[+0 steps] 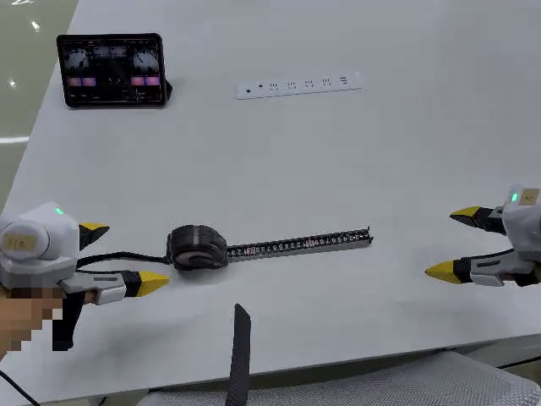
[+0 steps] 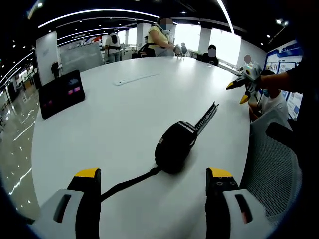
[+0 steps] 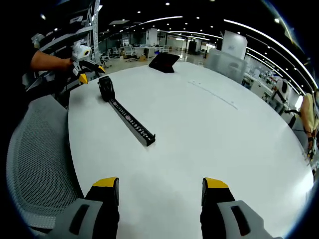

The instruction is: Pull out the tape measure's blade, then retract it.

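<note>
The tape measure (image 1: pixel 197 247) lies near the white table's (image 1: pixel 355 169) lower edge with its blade (image 1: pixel 300 244) pulled out. The left gripper (image 1: pixel 135 254) and right gripper (image 1: pixel 439 244) flank it at lower left and right, their jaws apart.

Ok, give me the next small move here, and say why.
Probably ease the left gripper forward and close it on the tape measure's case. The blade already lies pulled out on the table, both grippers are open, and the case sits ahead of the left jaws; the right gripper is far from the tip.

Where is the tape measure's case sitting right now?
In the head view the tape measure case lies on the white table, just ahead of the open left gripper, its blade stretched out toward the right gripper.
</note>
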`<state>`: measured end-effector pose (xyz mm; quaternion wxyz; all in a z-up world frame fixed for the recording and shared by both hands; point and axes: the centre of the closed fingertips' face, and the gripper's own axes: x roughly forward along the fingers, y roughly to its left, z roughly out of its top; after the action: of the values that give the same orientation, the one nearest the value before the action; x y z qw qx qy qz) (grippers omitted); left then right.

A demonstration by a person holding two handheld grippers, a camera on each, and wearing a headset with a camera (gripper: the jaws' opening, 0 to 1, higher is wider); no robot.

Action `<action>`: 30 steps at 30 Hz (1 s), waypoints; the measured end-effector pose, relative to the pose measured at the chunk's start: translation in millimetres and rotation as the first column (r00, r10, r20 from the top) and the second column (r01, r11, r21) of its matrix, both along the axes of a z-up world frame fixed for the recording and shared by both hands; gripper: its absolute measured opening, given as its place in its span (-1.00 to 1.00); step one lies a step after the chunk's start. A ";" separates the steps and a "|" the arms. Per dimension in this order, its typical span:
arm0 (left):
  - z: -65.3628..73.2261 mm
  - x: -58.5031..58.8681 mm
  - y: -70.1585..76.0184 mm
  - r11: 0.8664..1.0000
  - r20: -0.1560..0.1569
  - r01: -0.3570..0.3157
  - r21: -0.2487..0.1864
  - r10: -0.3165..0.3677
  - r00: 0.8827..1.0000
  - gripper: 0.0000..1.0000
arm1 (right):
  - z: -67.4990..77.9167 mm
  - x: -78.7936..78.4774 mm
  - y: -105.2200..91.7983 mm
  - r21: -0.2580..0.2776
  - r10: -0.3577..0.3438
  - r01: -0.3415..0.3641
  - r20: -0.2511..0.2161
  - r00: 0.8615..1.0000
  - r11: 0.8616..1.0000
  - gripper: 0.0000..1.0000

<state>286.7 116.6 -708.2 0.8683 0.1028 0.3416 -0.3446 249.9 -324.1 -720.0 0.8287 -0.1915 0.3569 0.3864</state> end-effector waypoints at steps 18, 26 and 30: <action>10.7 -13.9 8.7 0.997 0.030 -0.067 -0.042 0.068 0.997 0.98 | 7.8 -10.5 -20.0 0.075 -0.112 0.113 -0.007 0.994 0.991 0.86; 13.6 -15.8 14.3 0.997 0.043 -0.066 -0.034 0.068 0.997 0.98 | 8.1 -15.5 -30.6 0.093 -0.137 0.139 -0.024 0.990 0.986 0.96; 13.5 -18.0 15.9 0.997 0.037 -0.073 -0.030 0.074 0.997 0.98 | 7.9 -17.2 -32.3 0.082 -0.130 0.132 -0.026 0.991 0.988 0.98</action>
<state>268.7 132.5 -694.7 0.8881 0.0843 0.3239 -0.3152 232.7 -356.4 -712.1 0.8558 -0.1290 0.3607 0.3476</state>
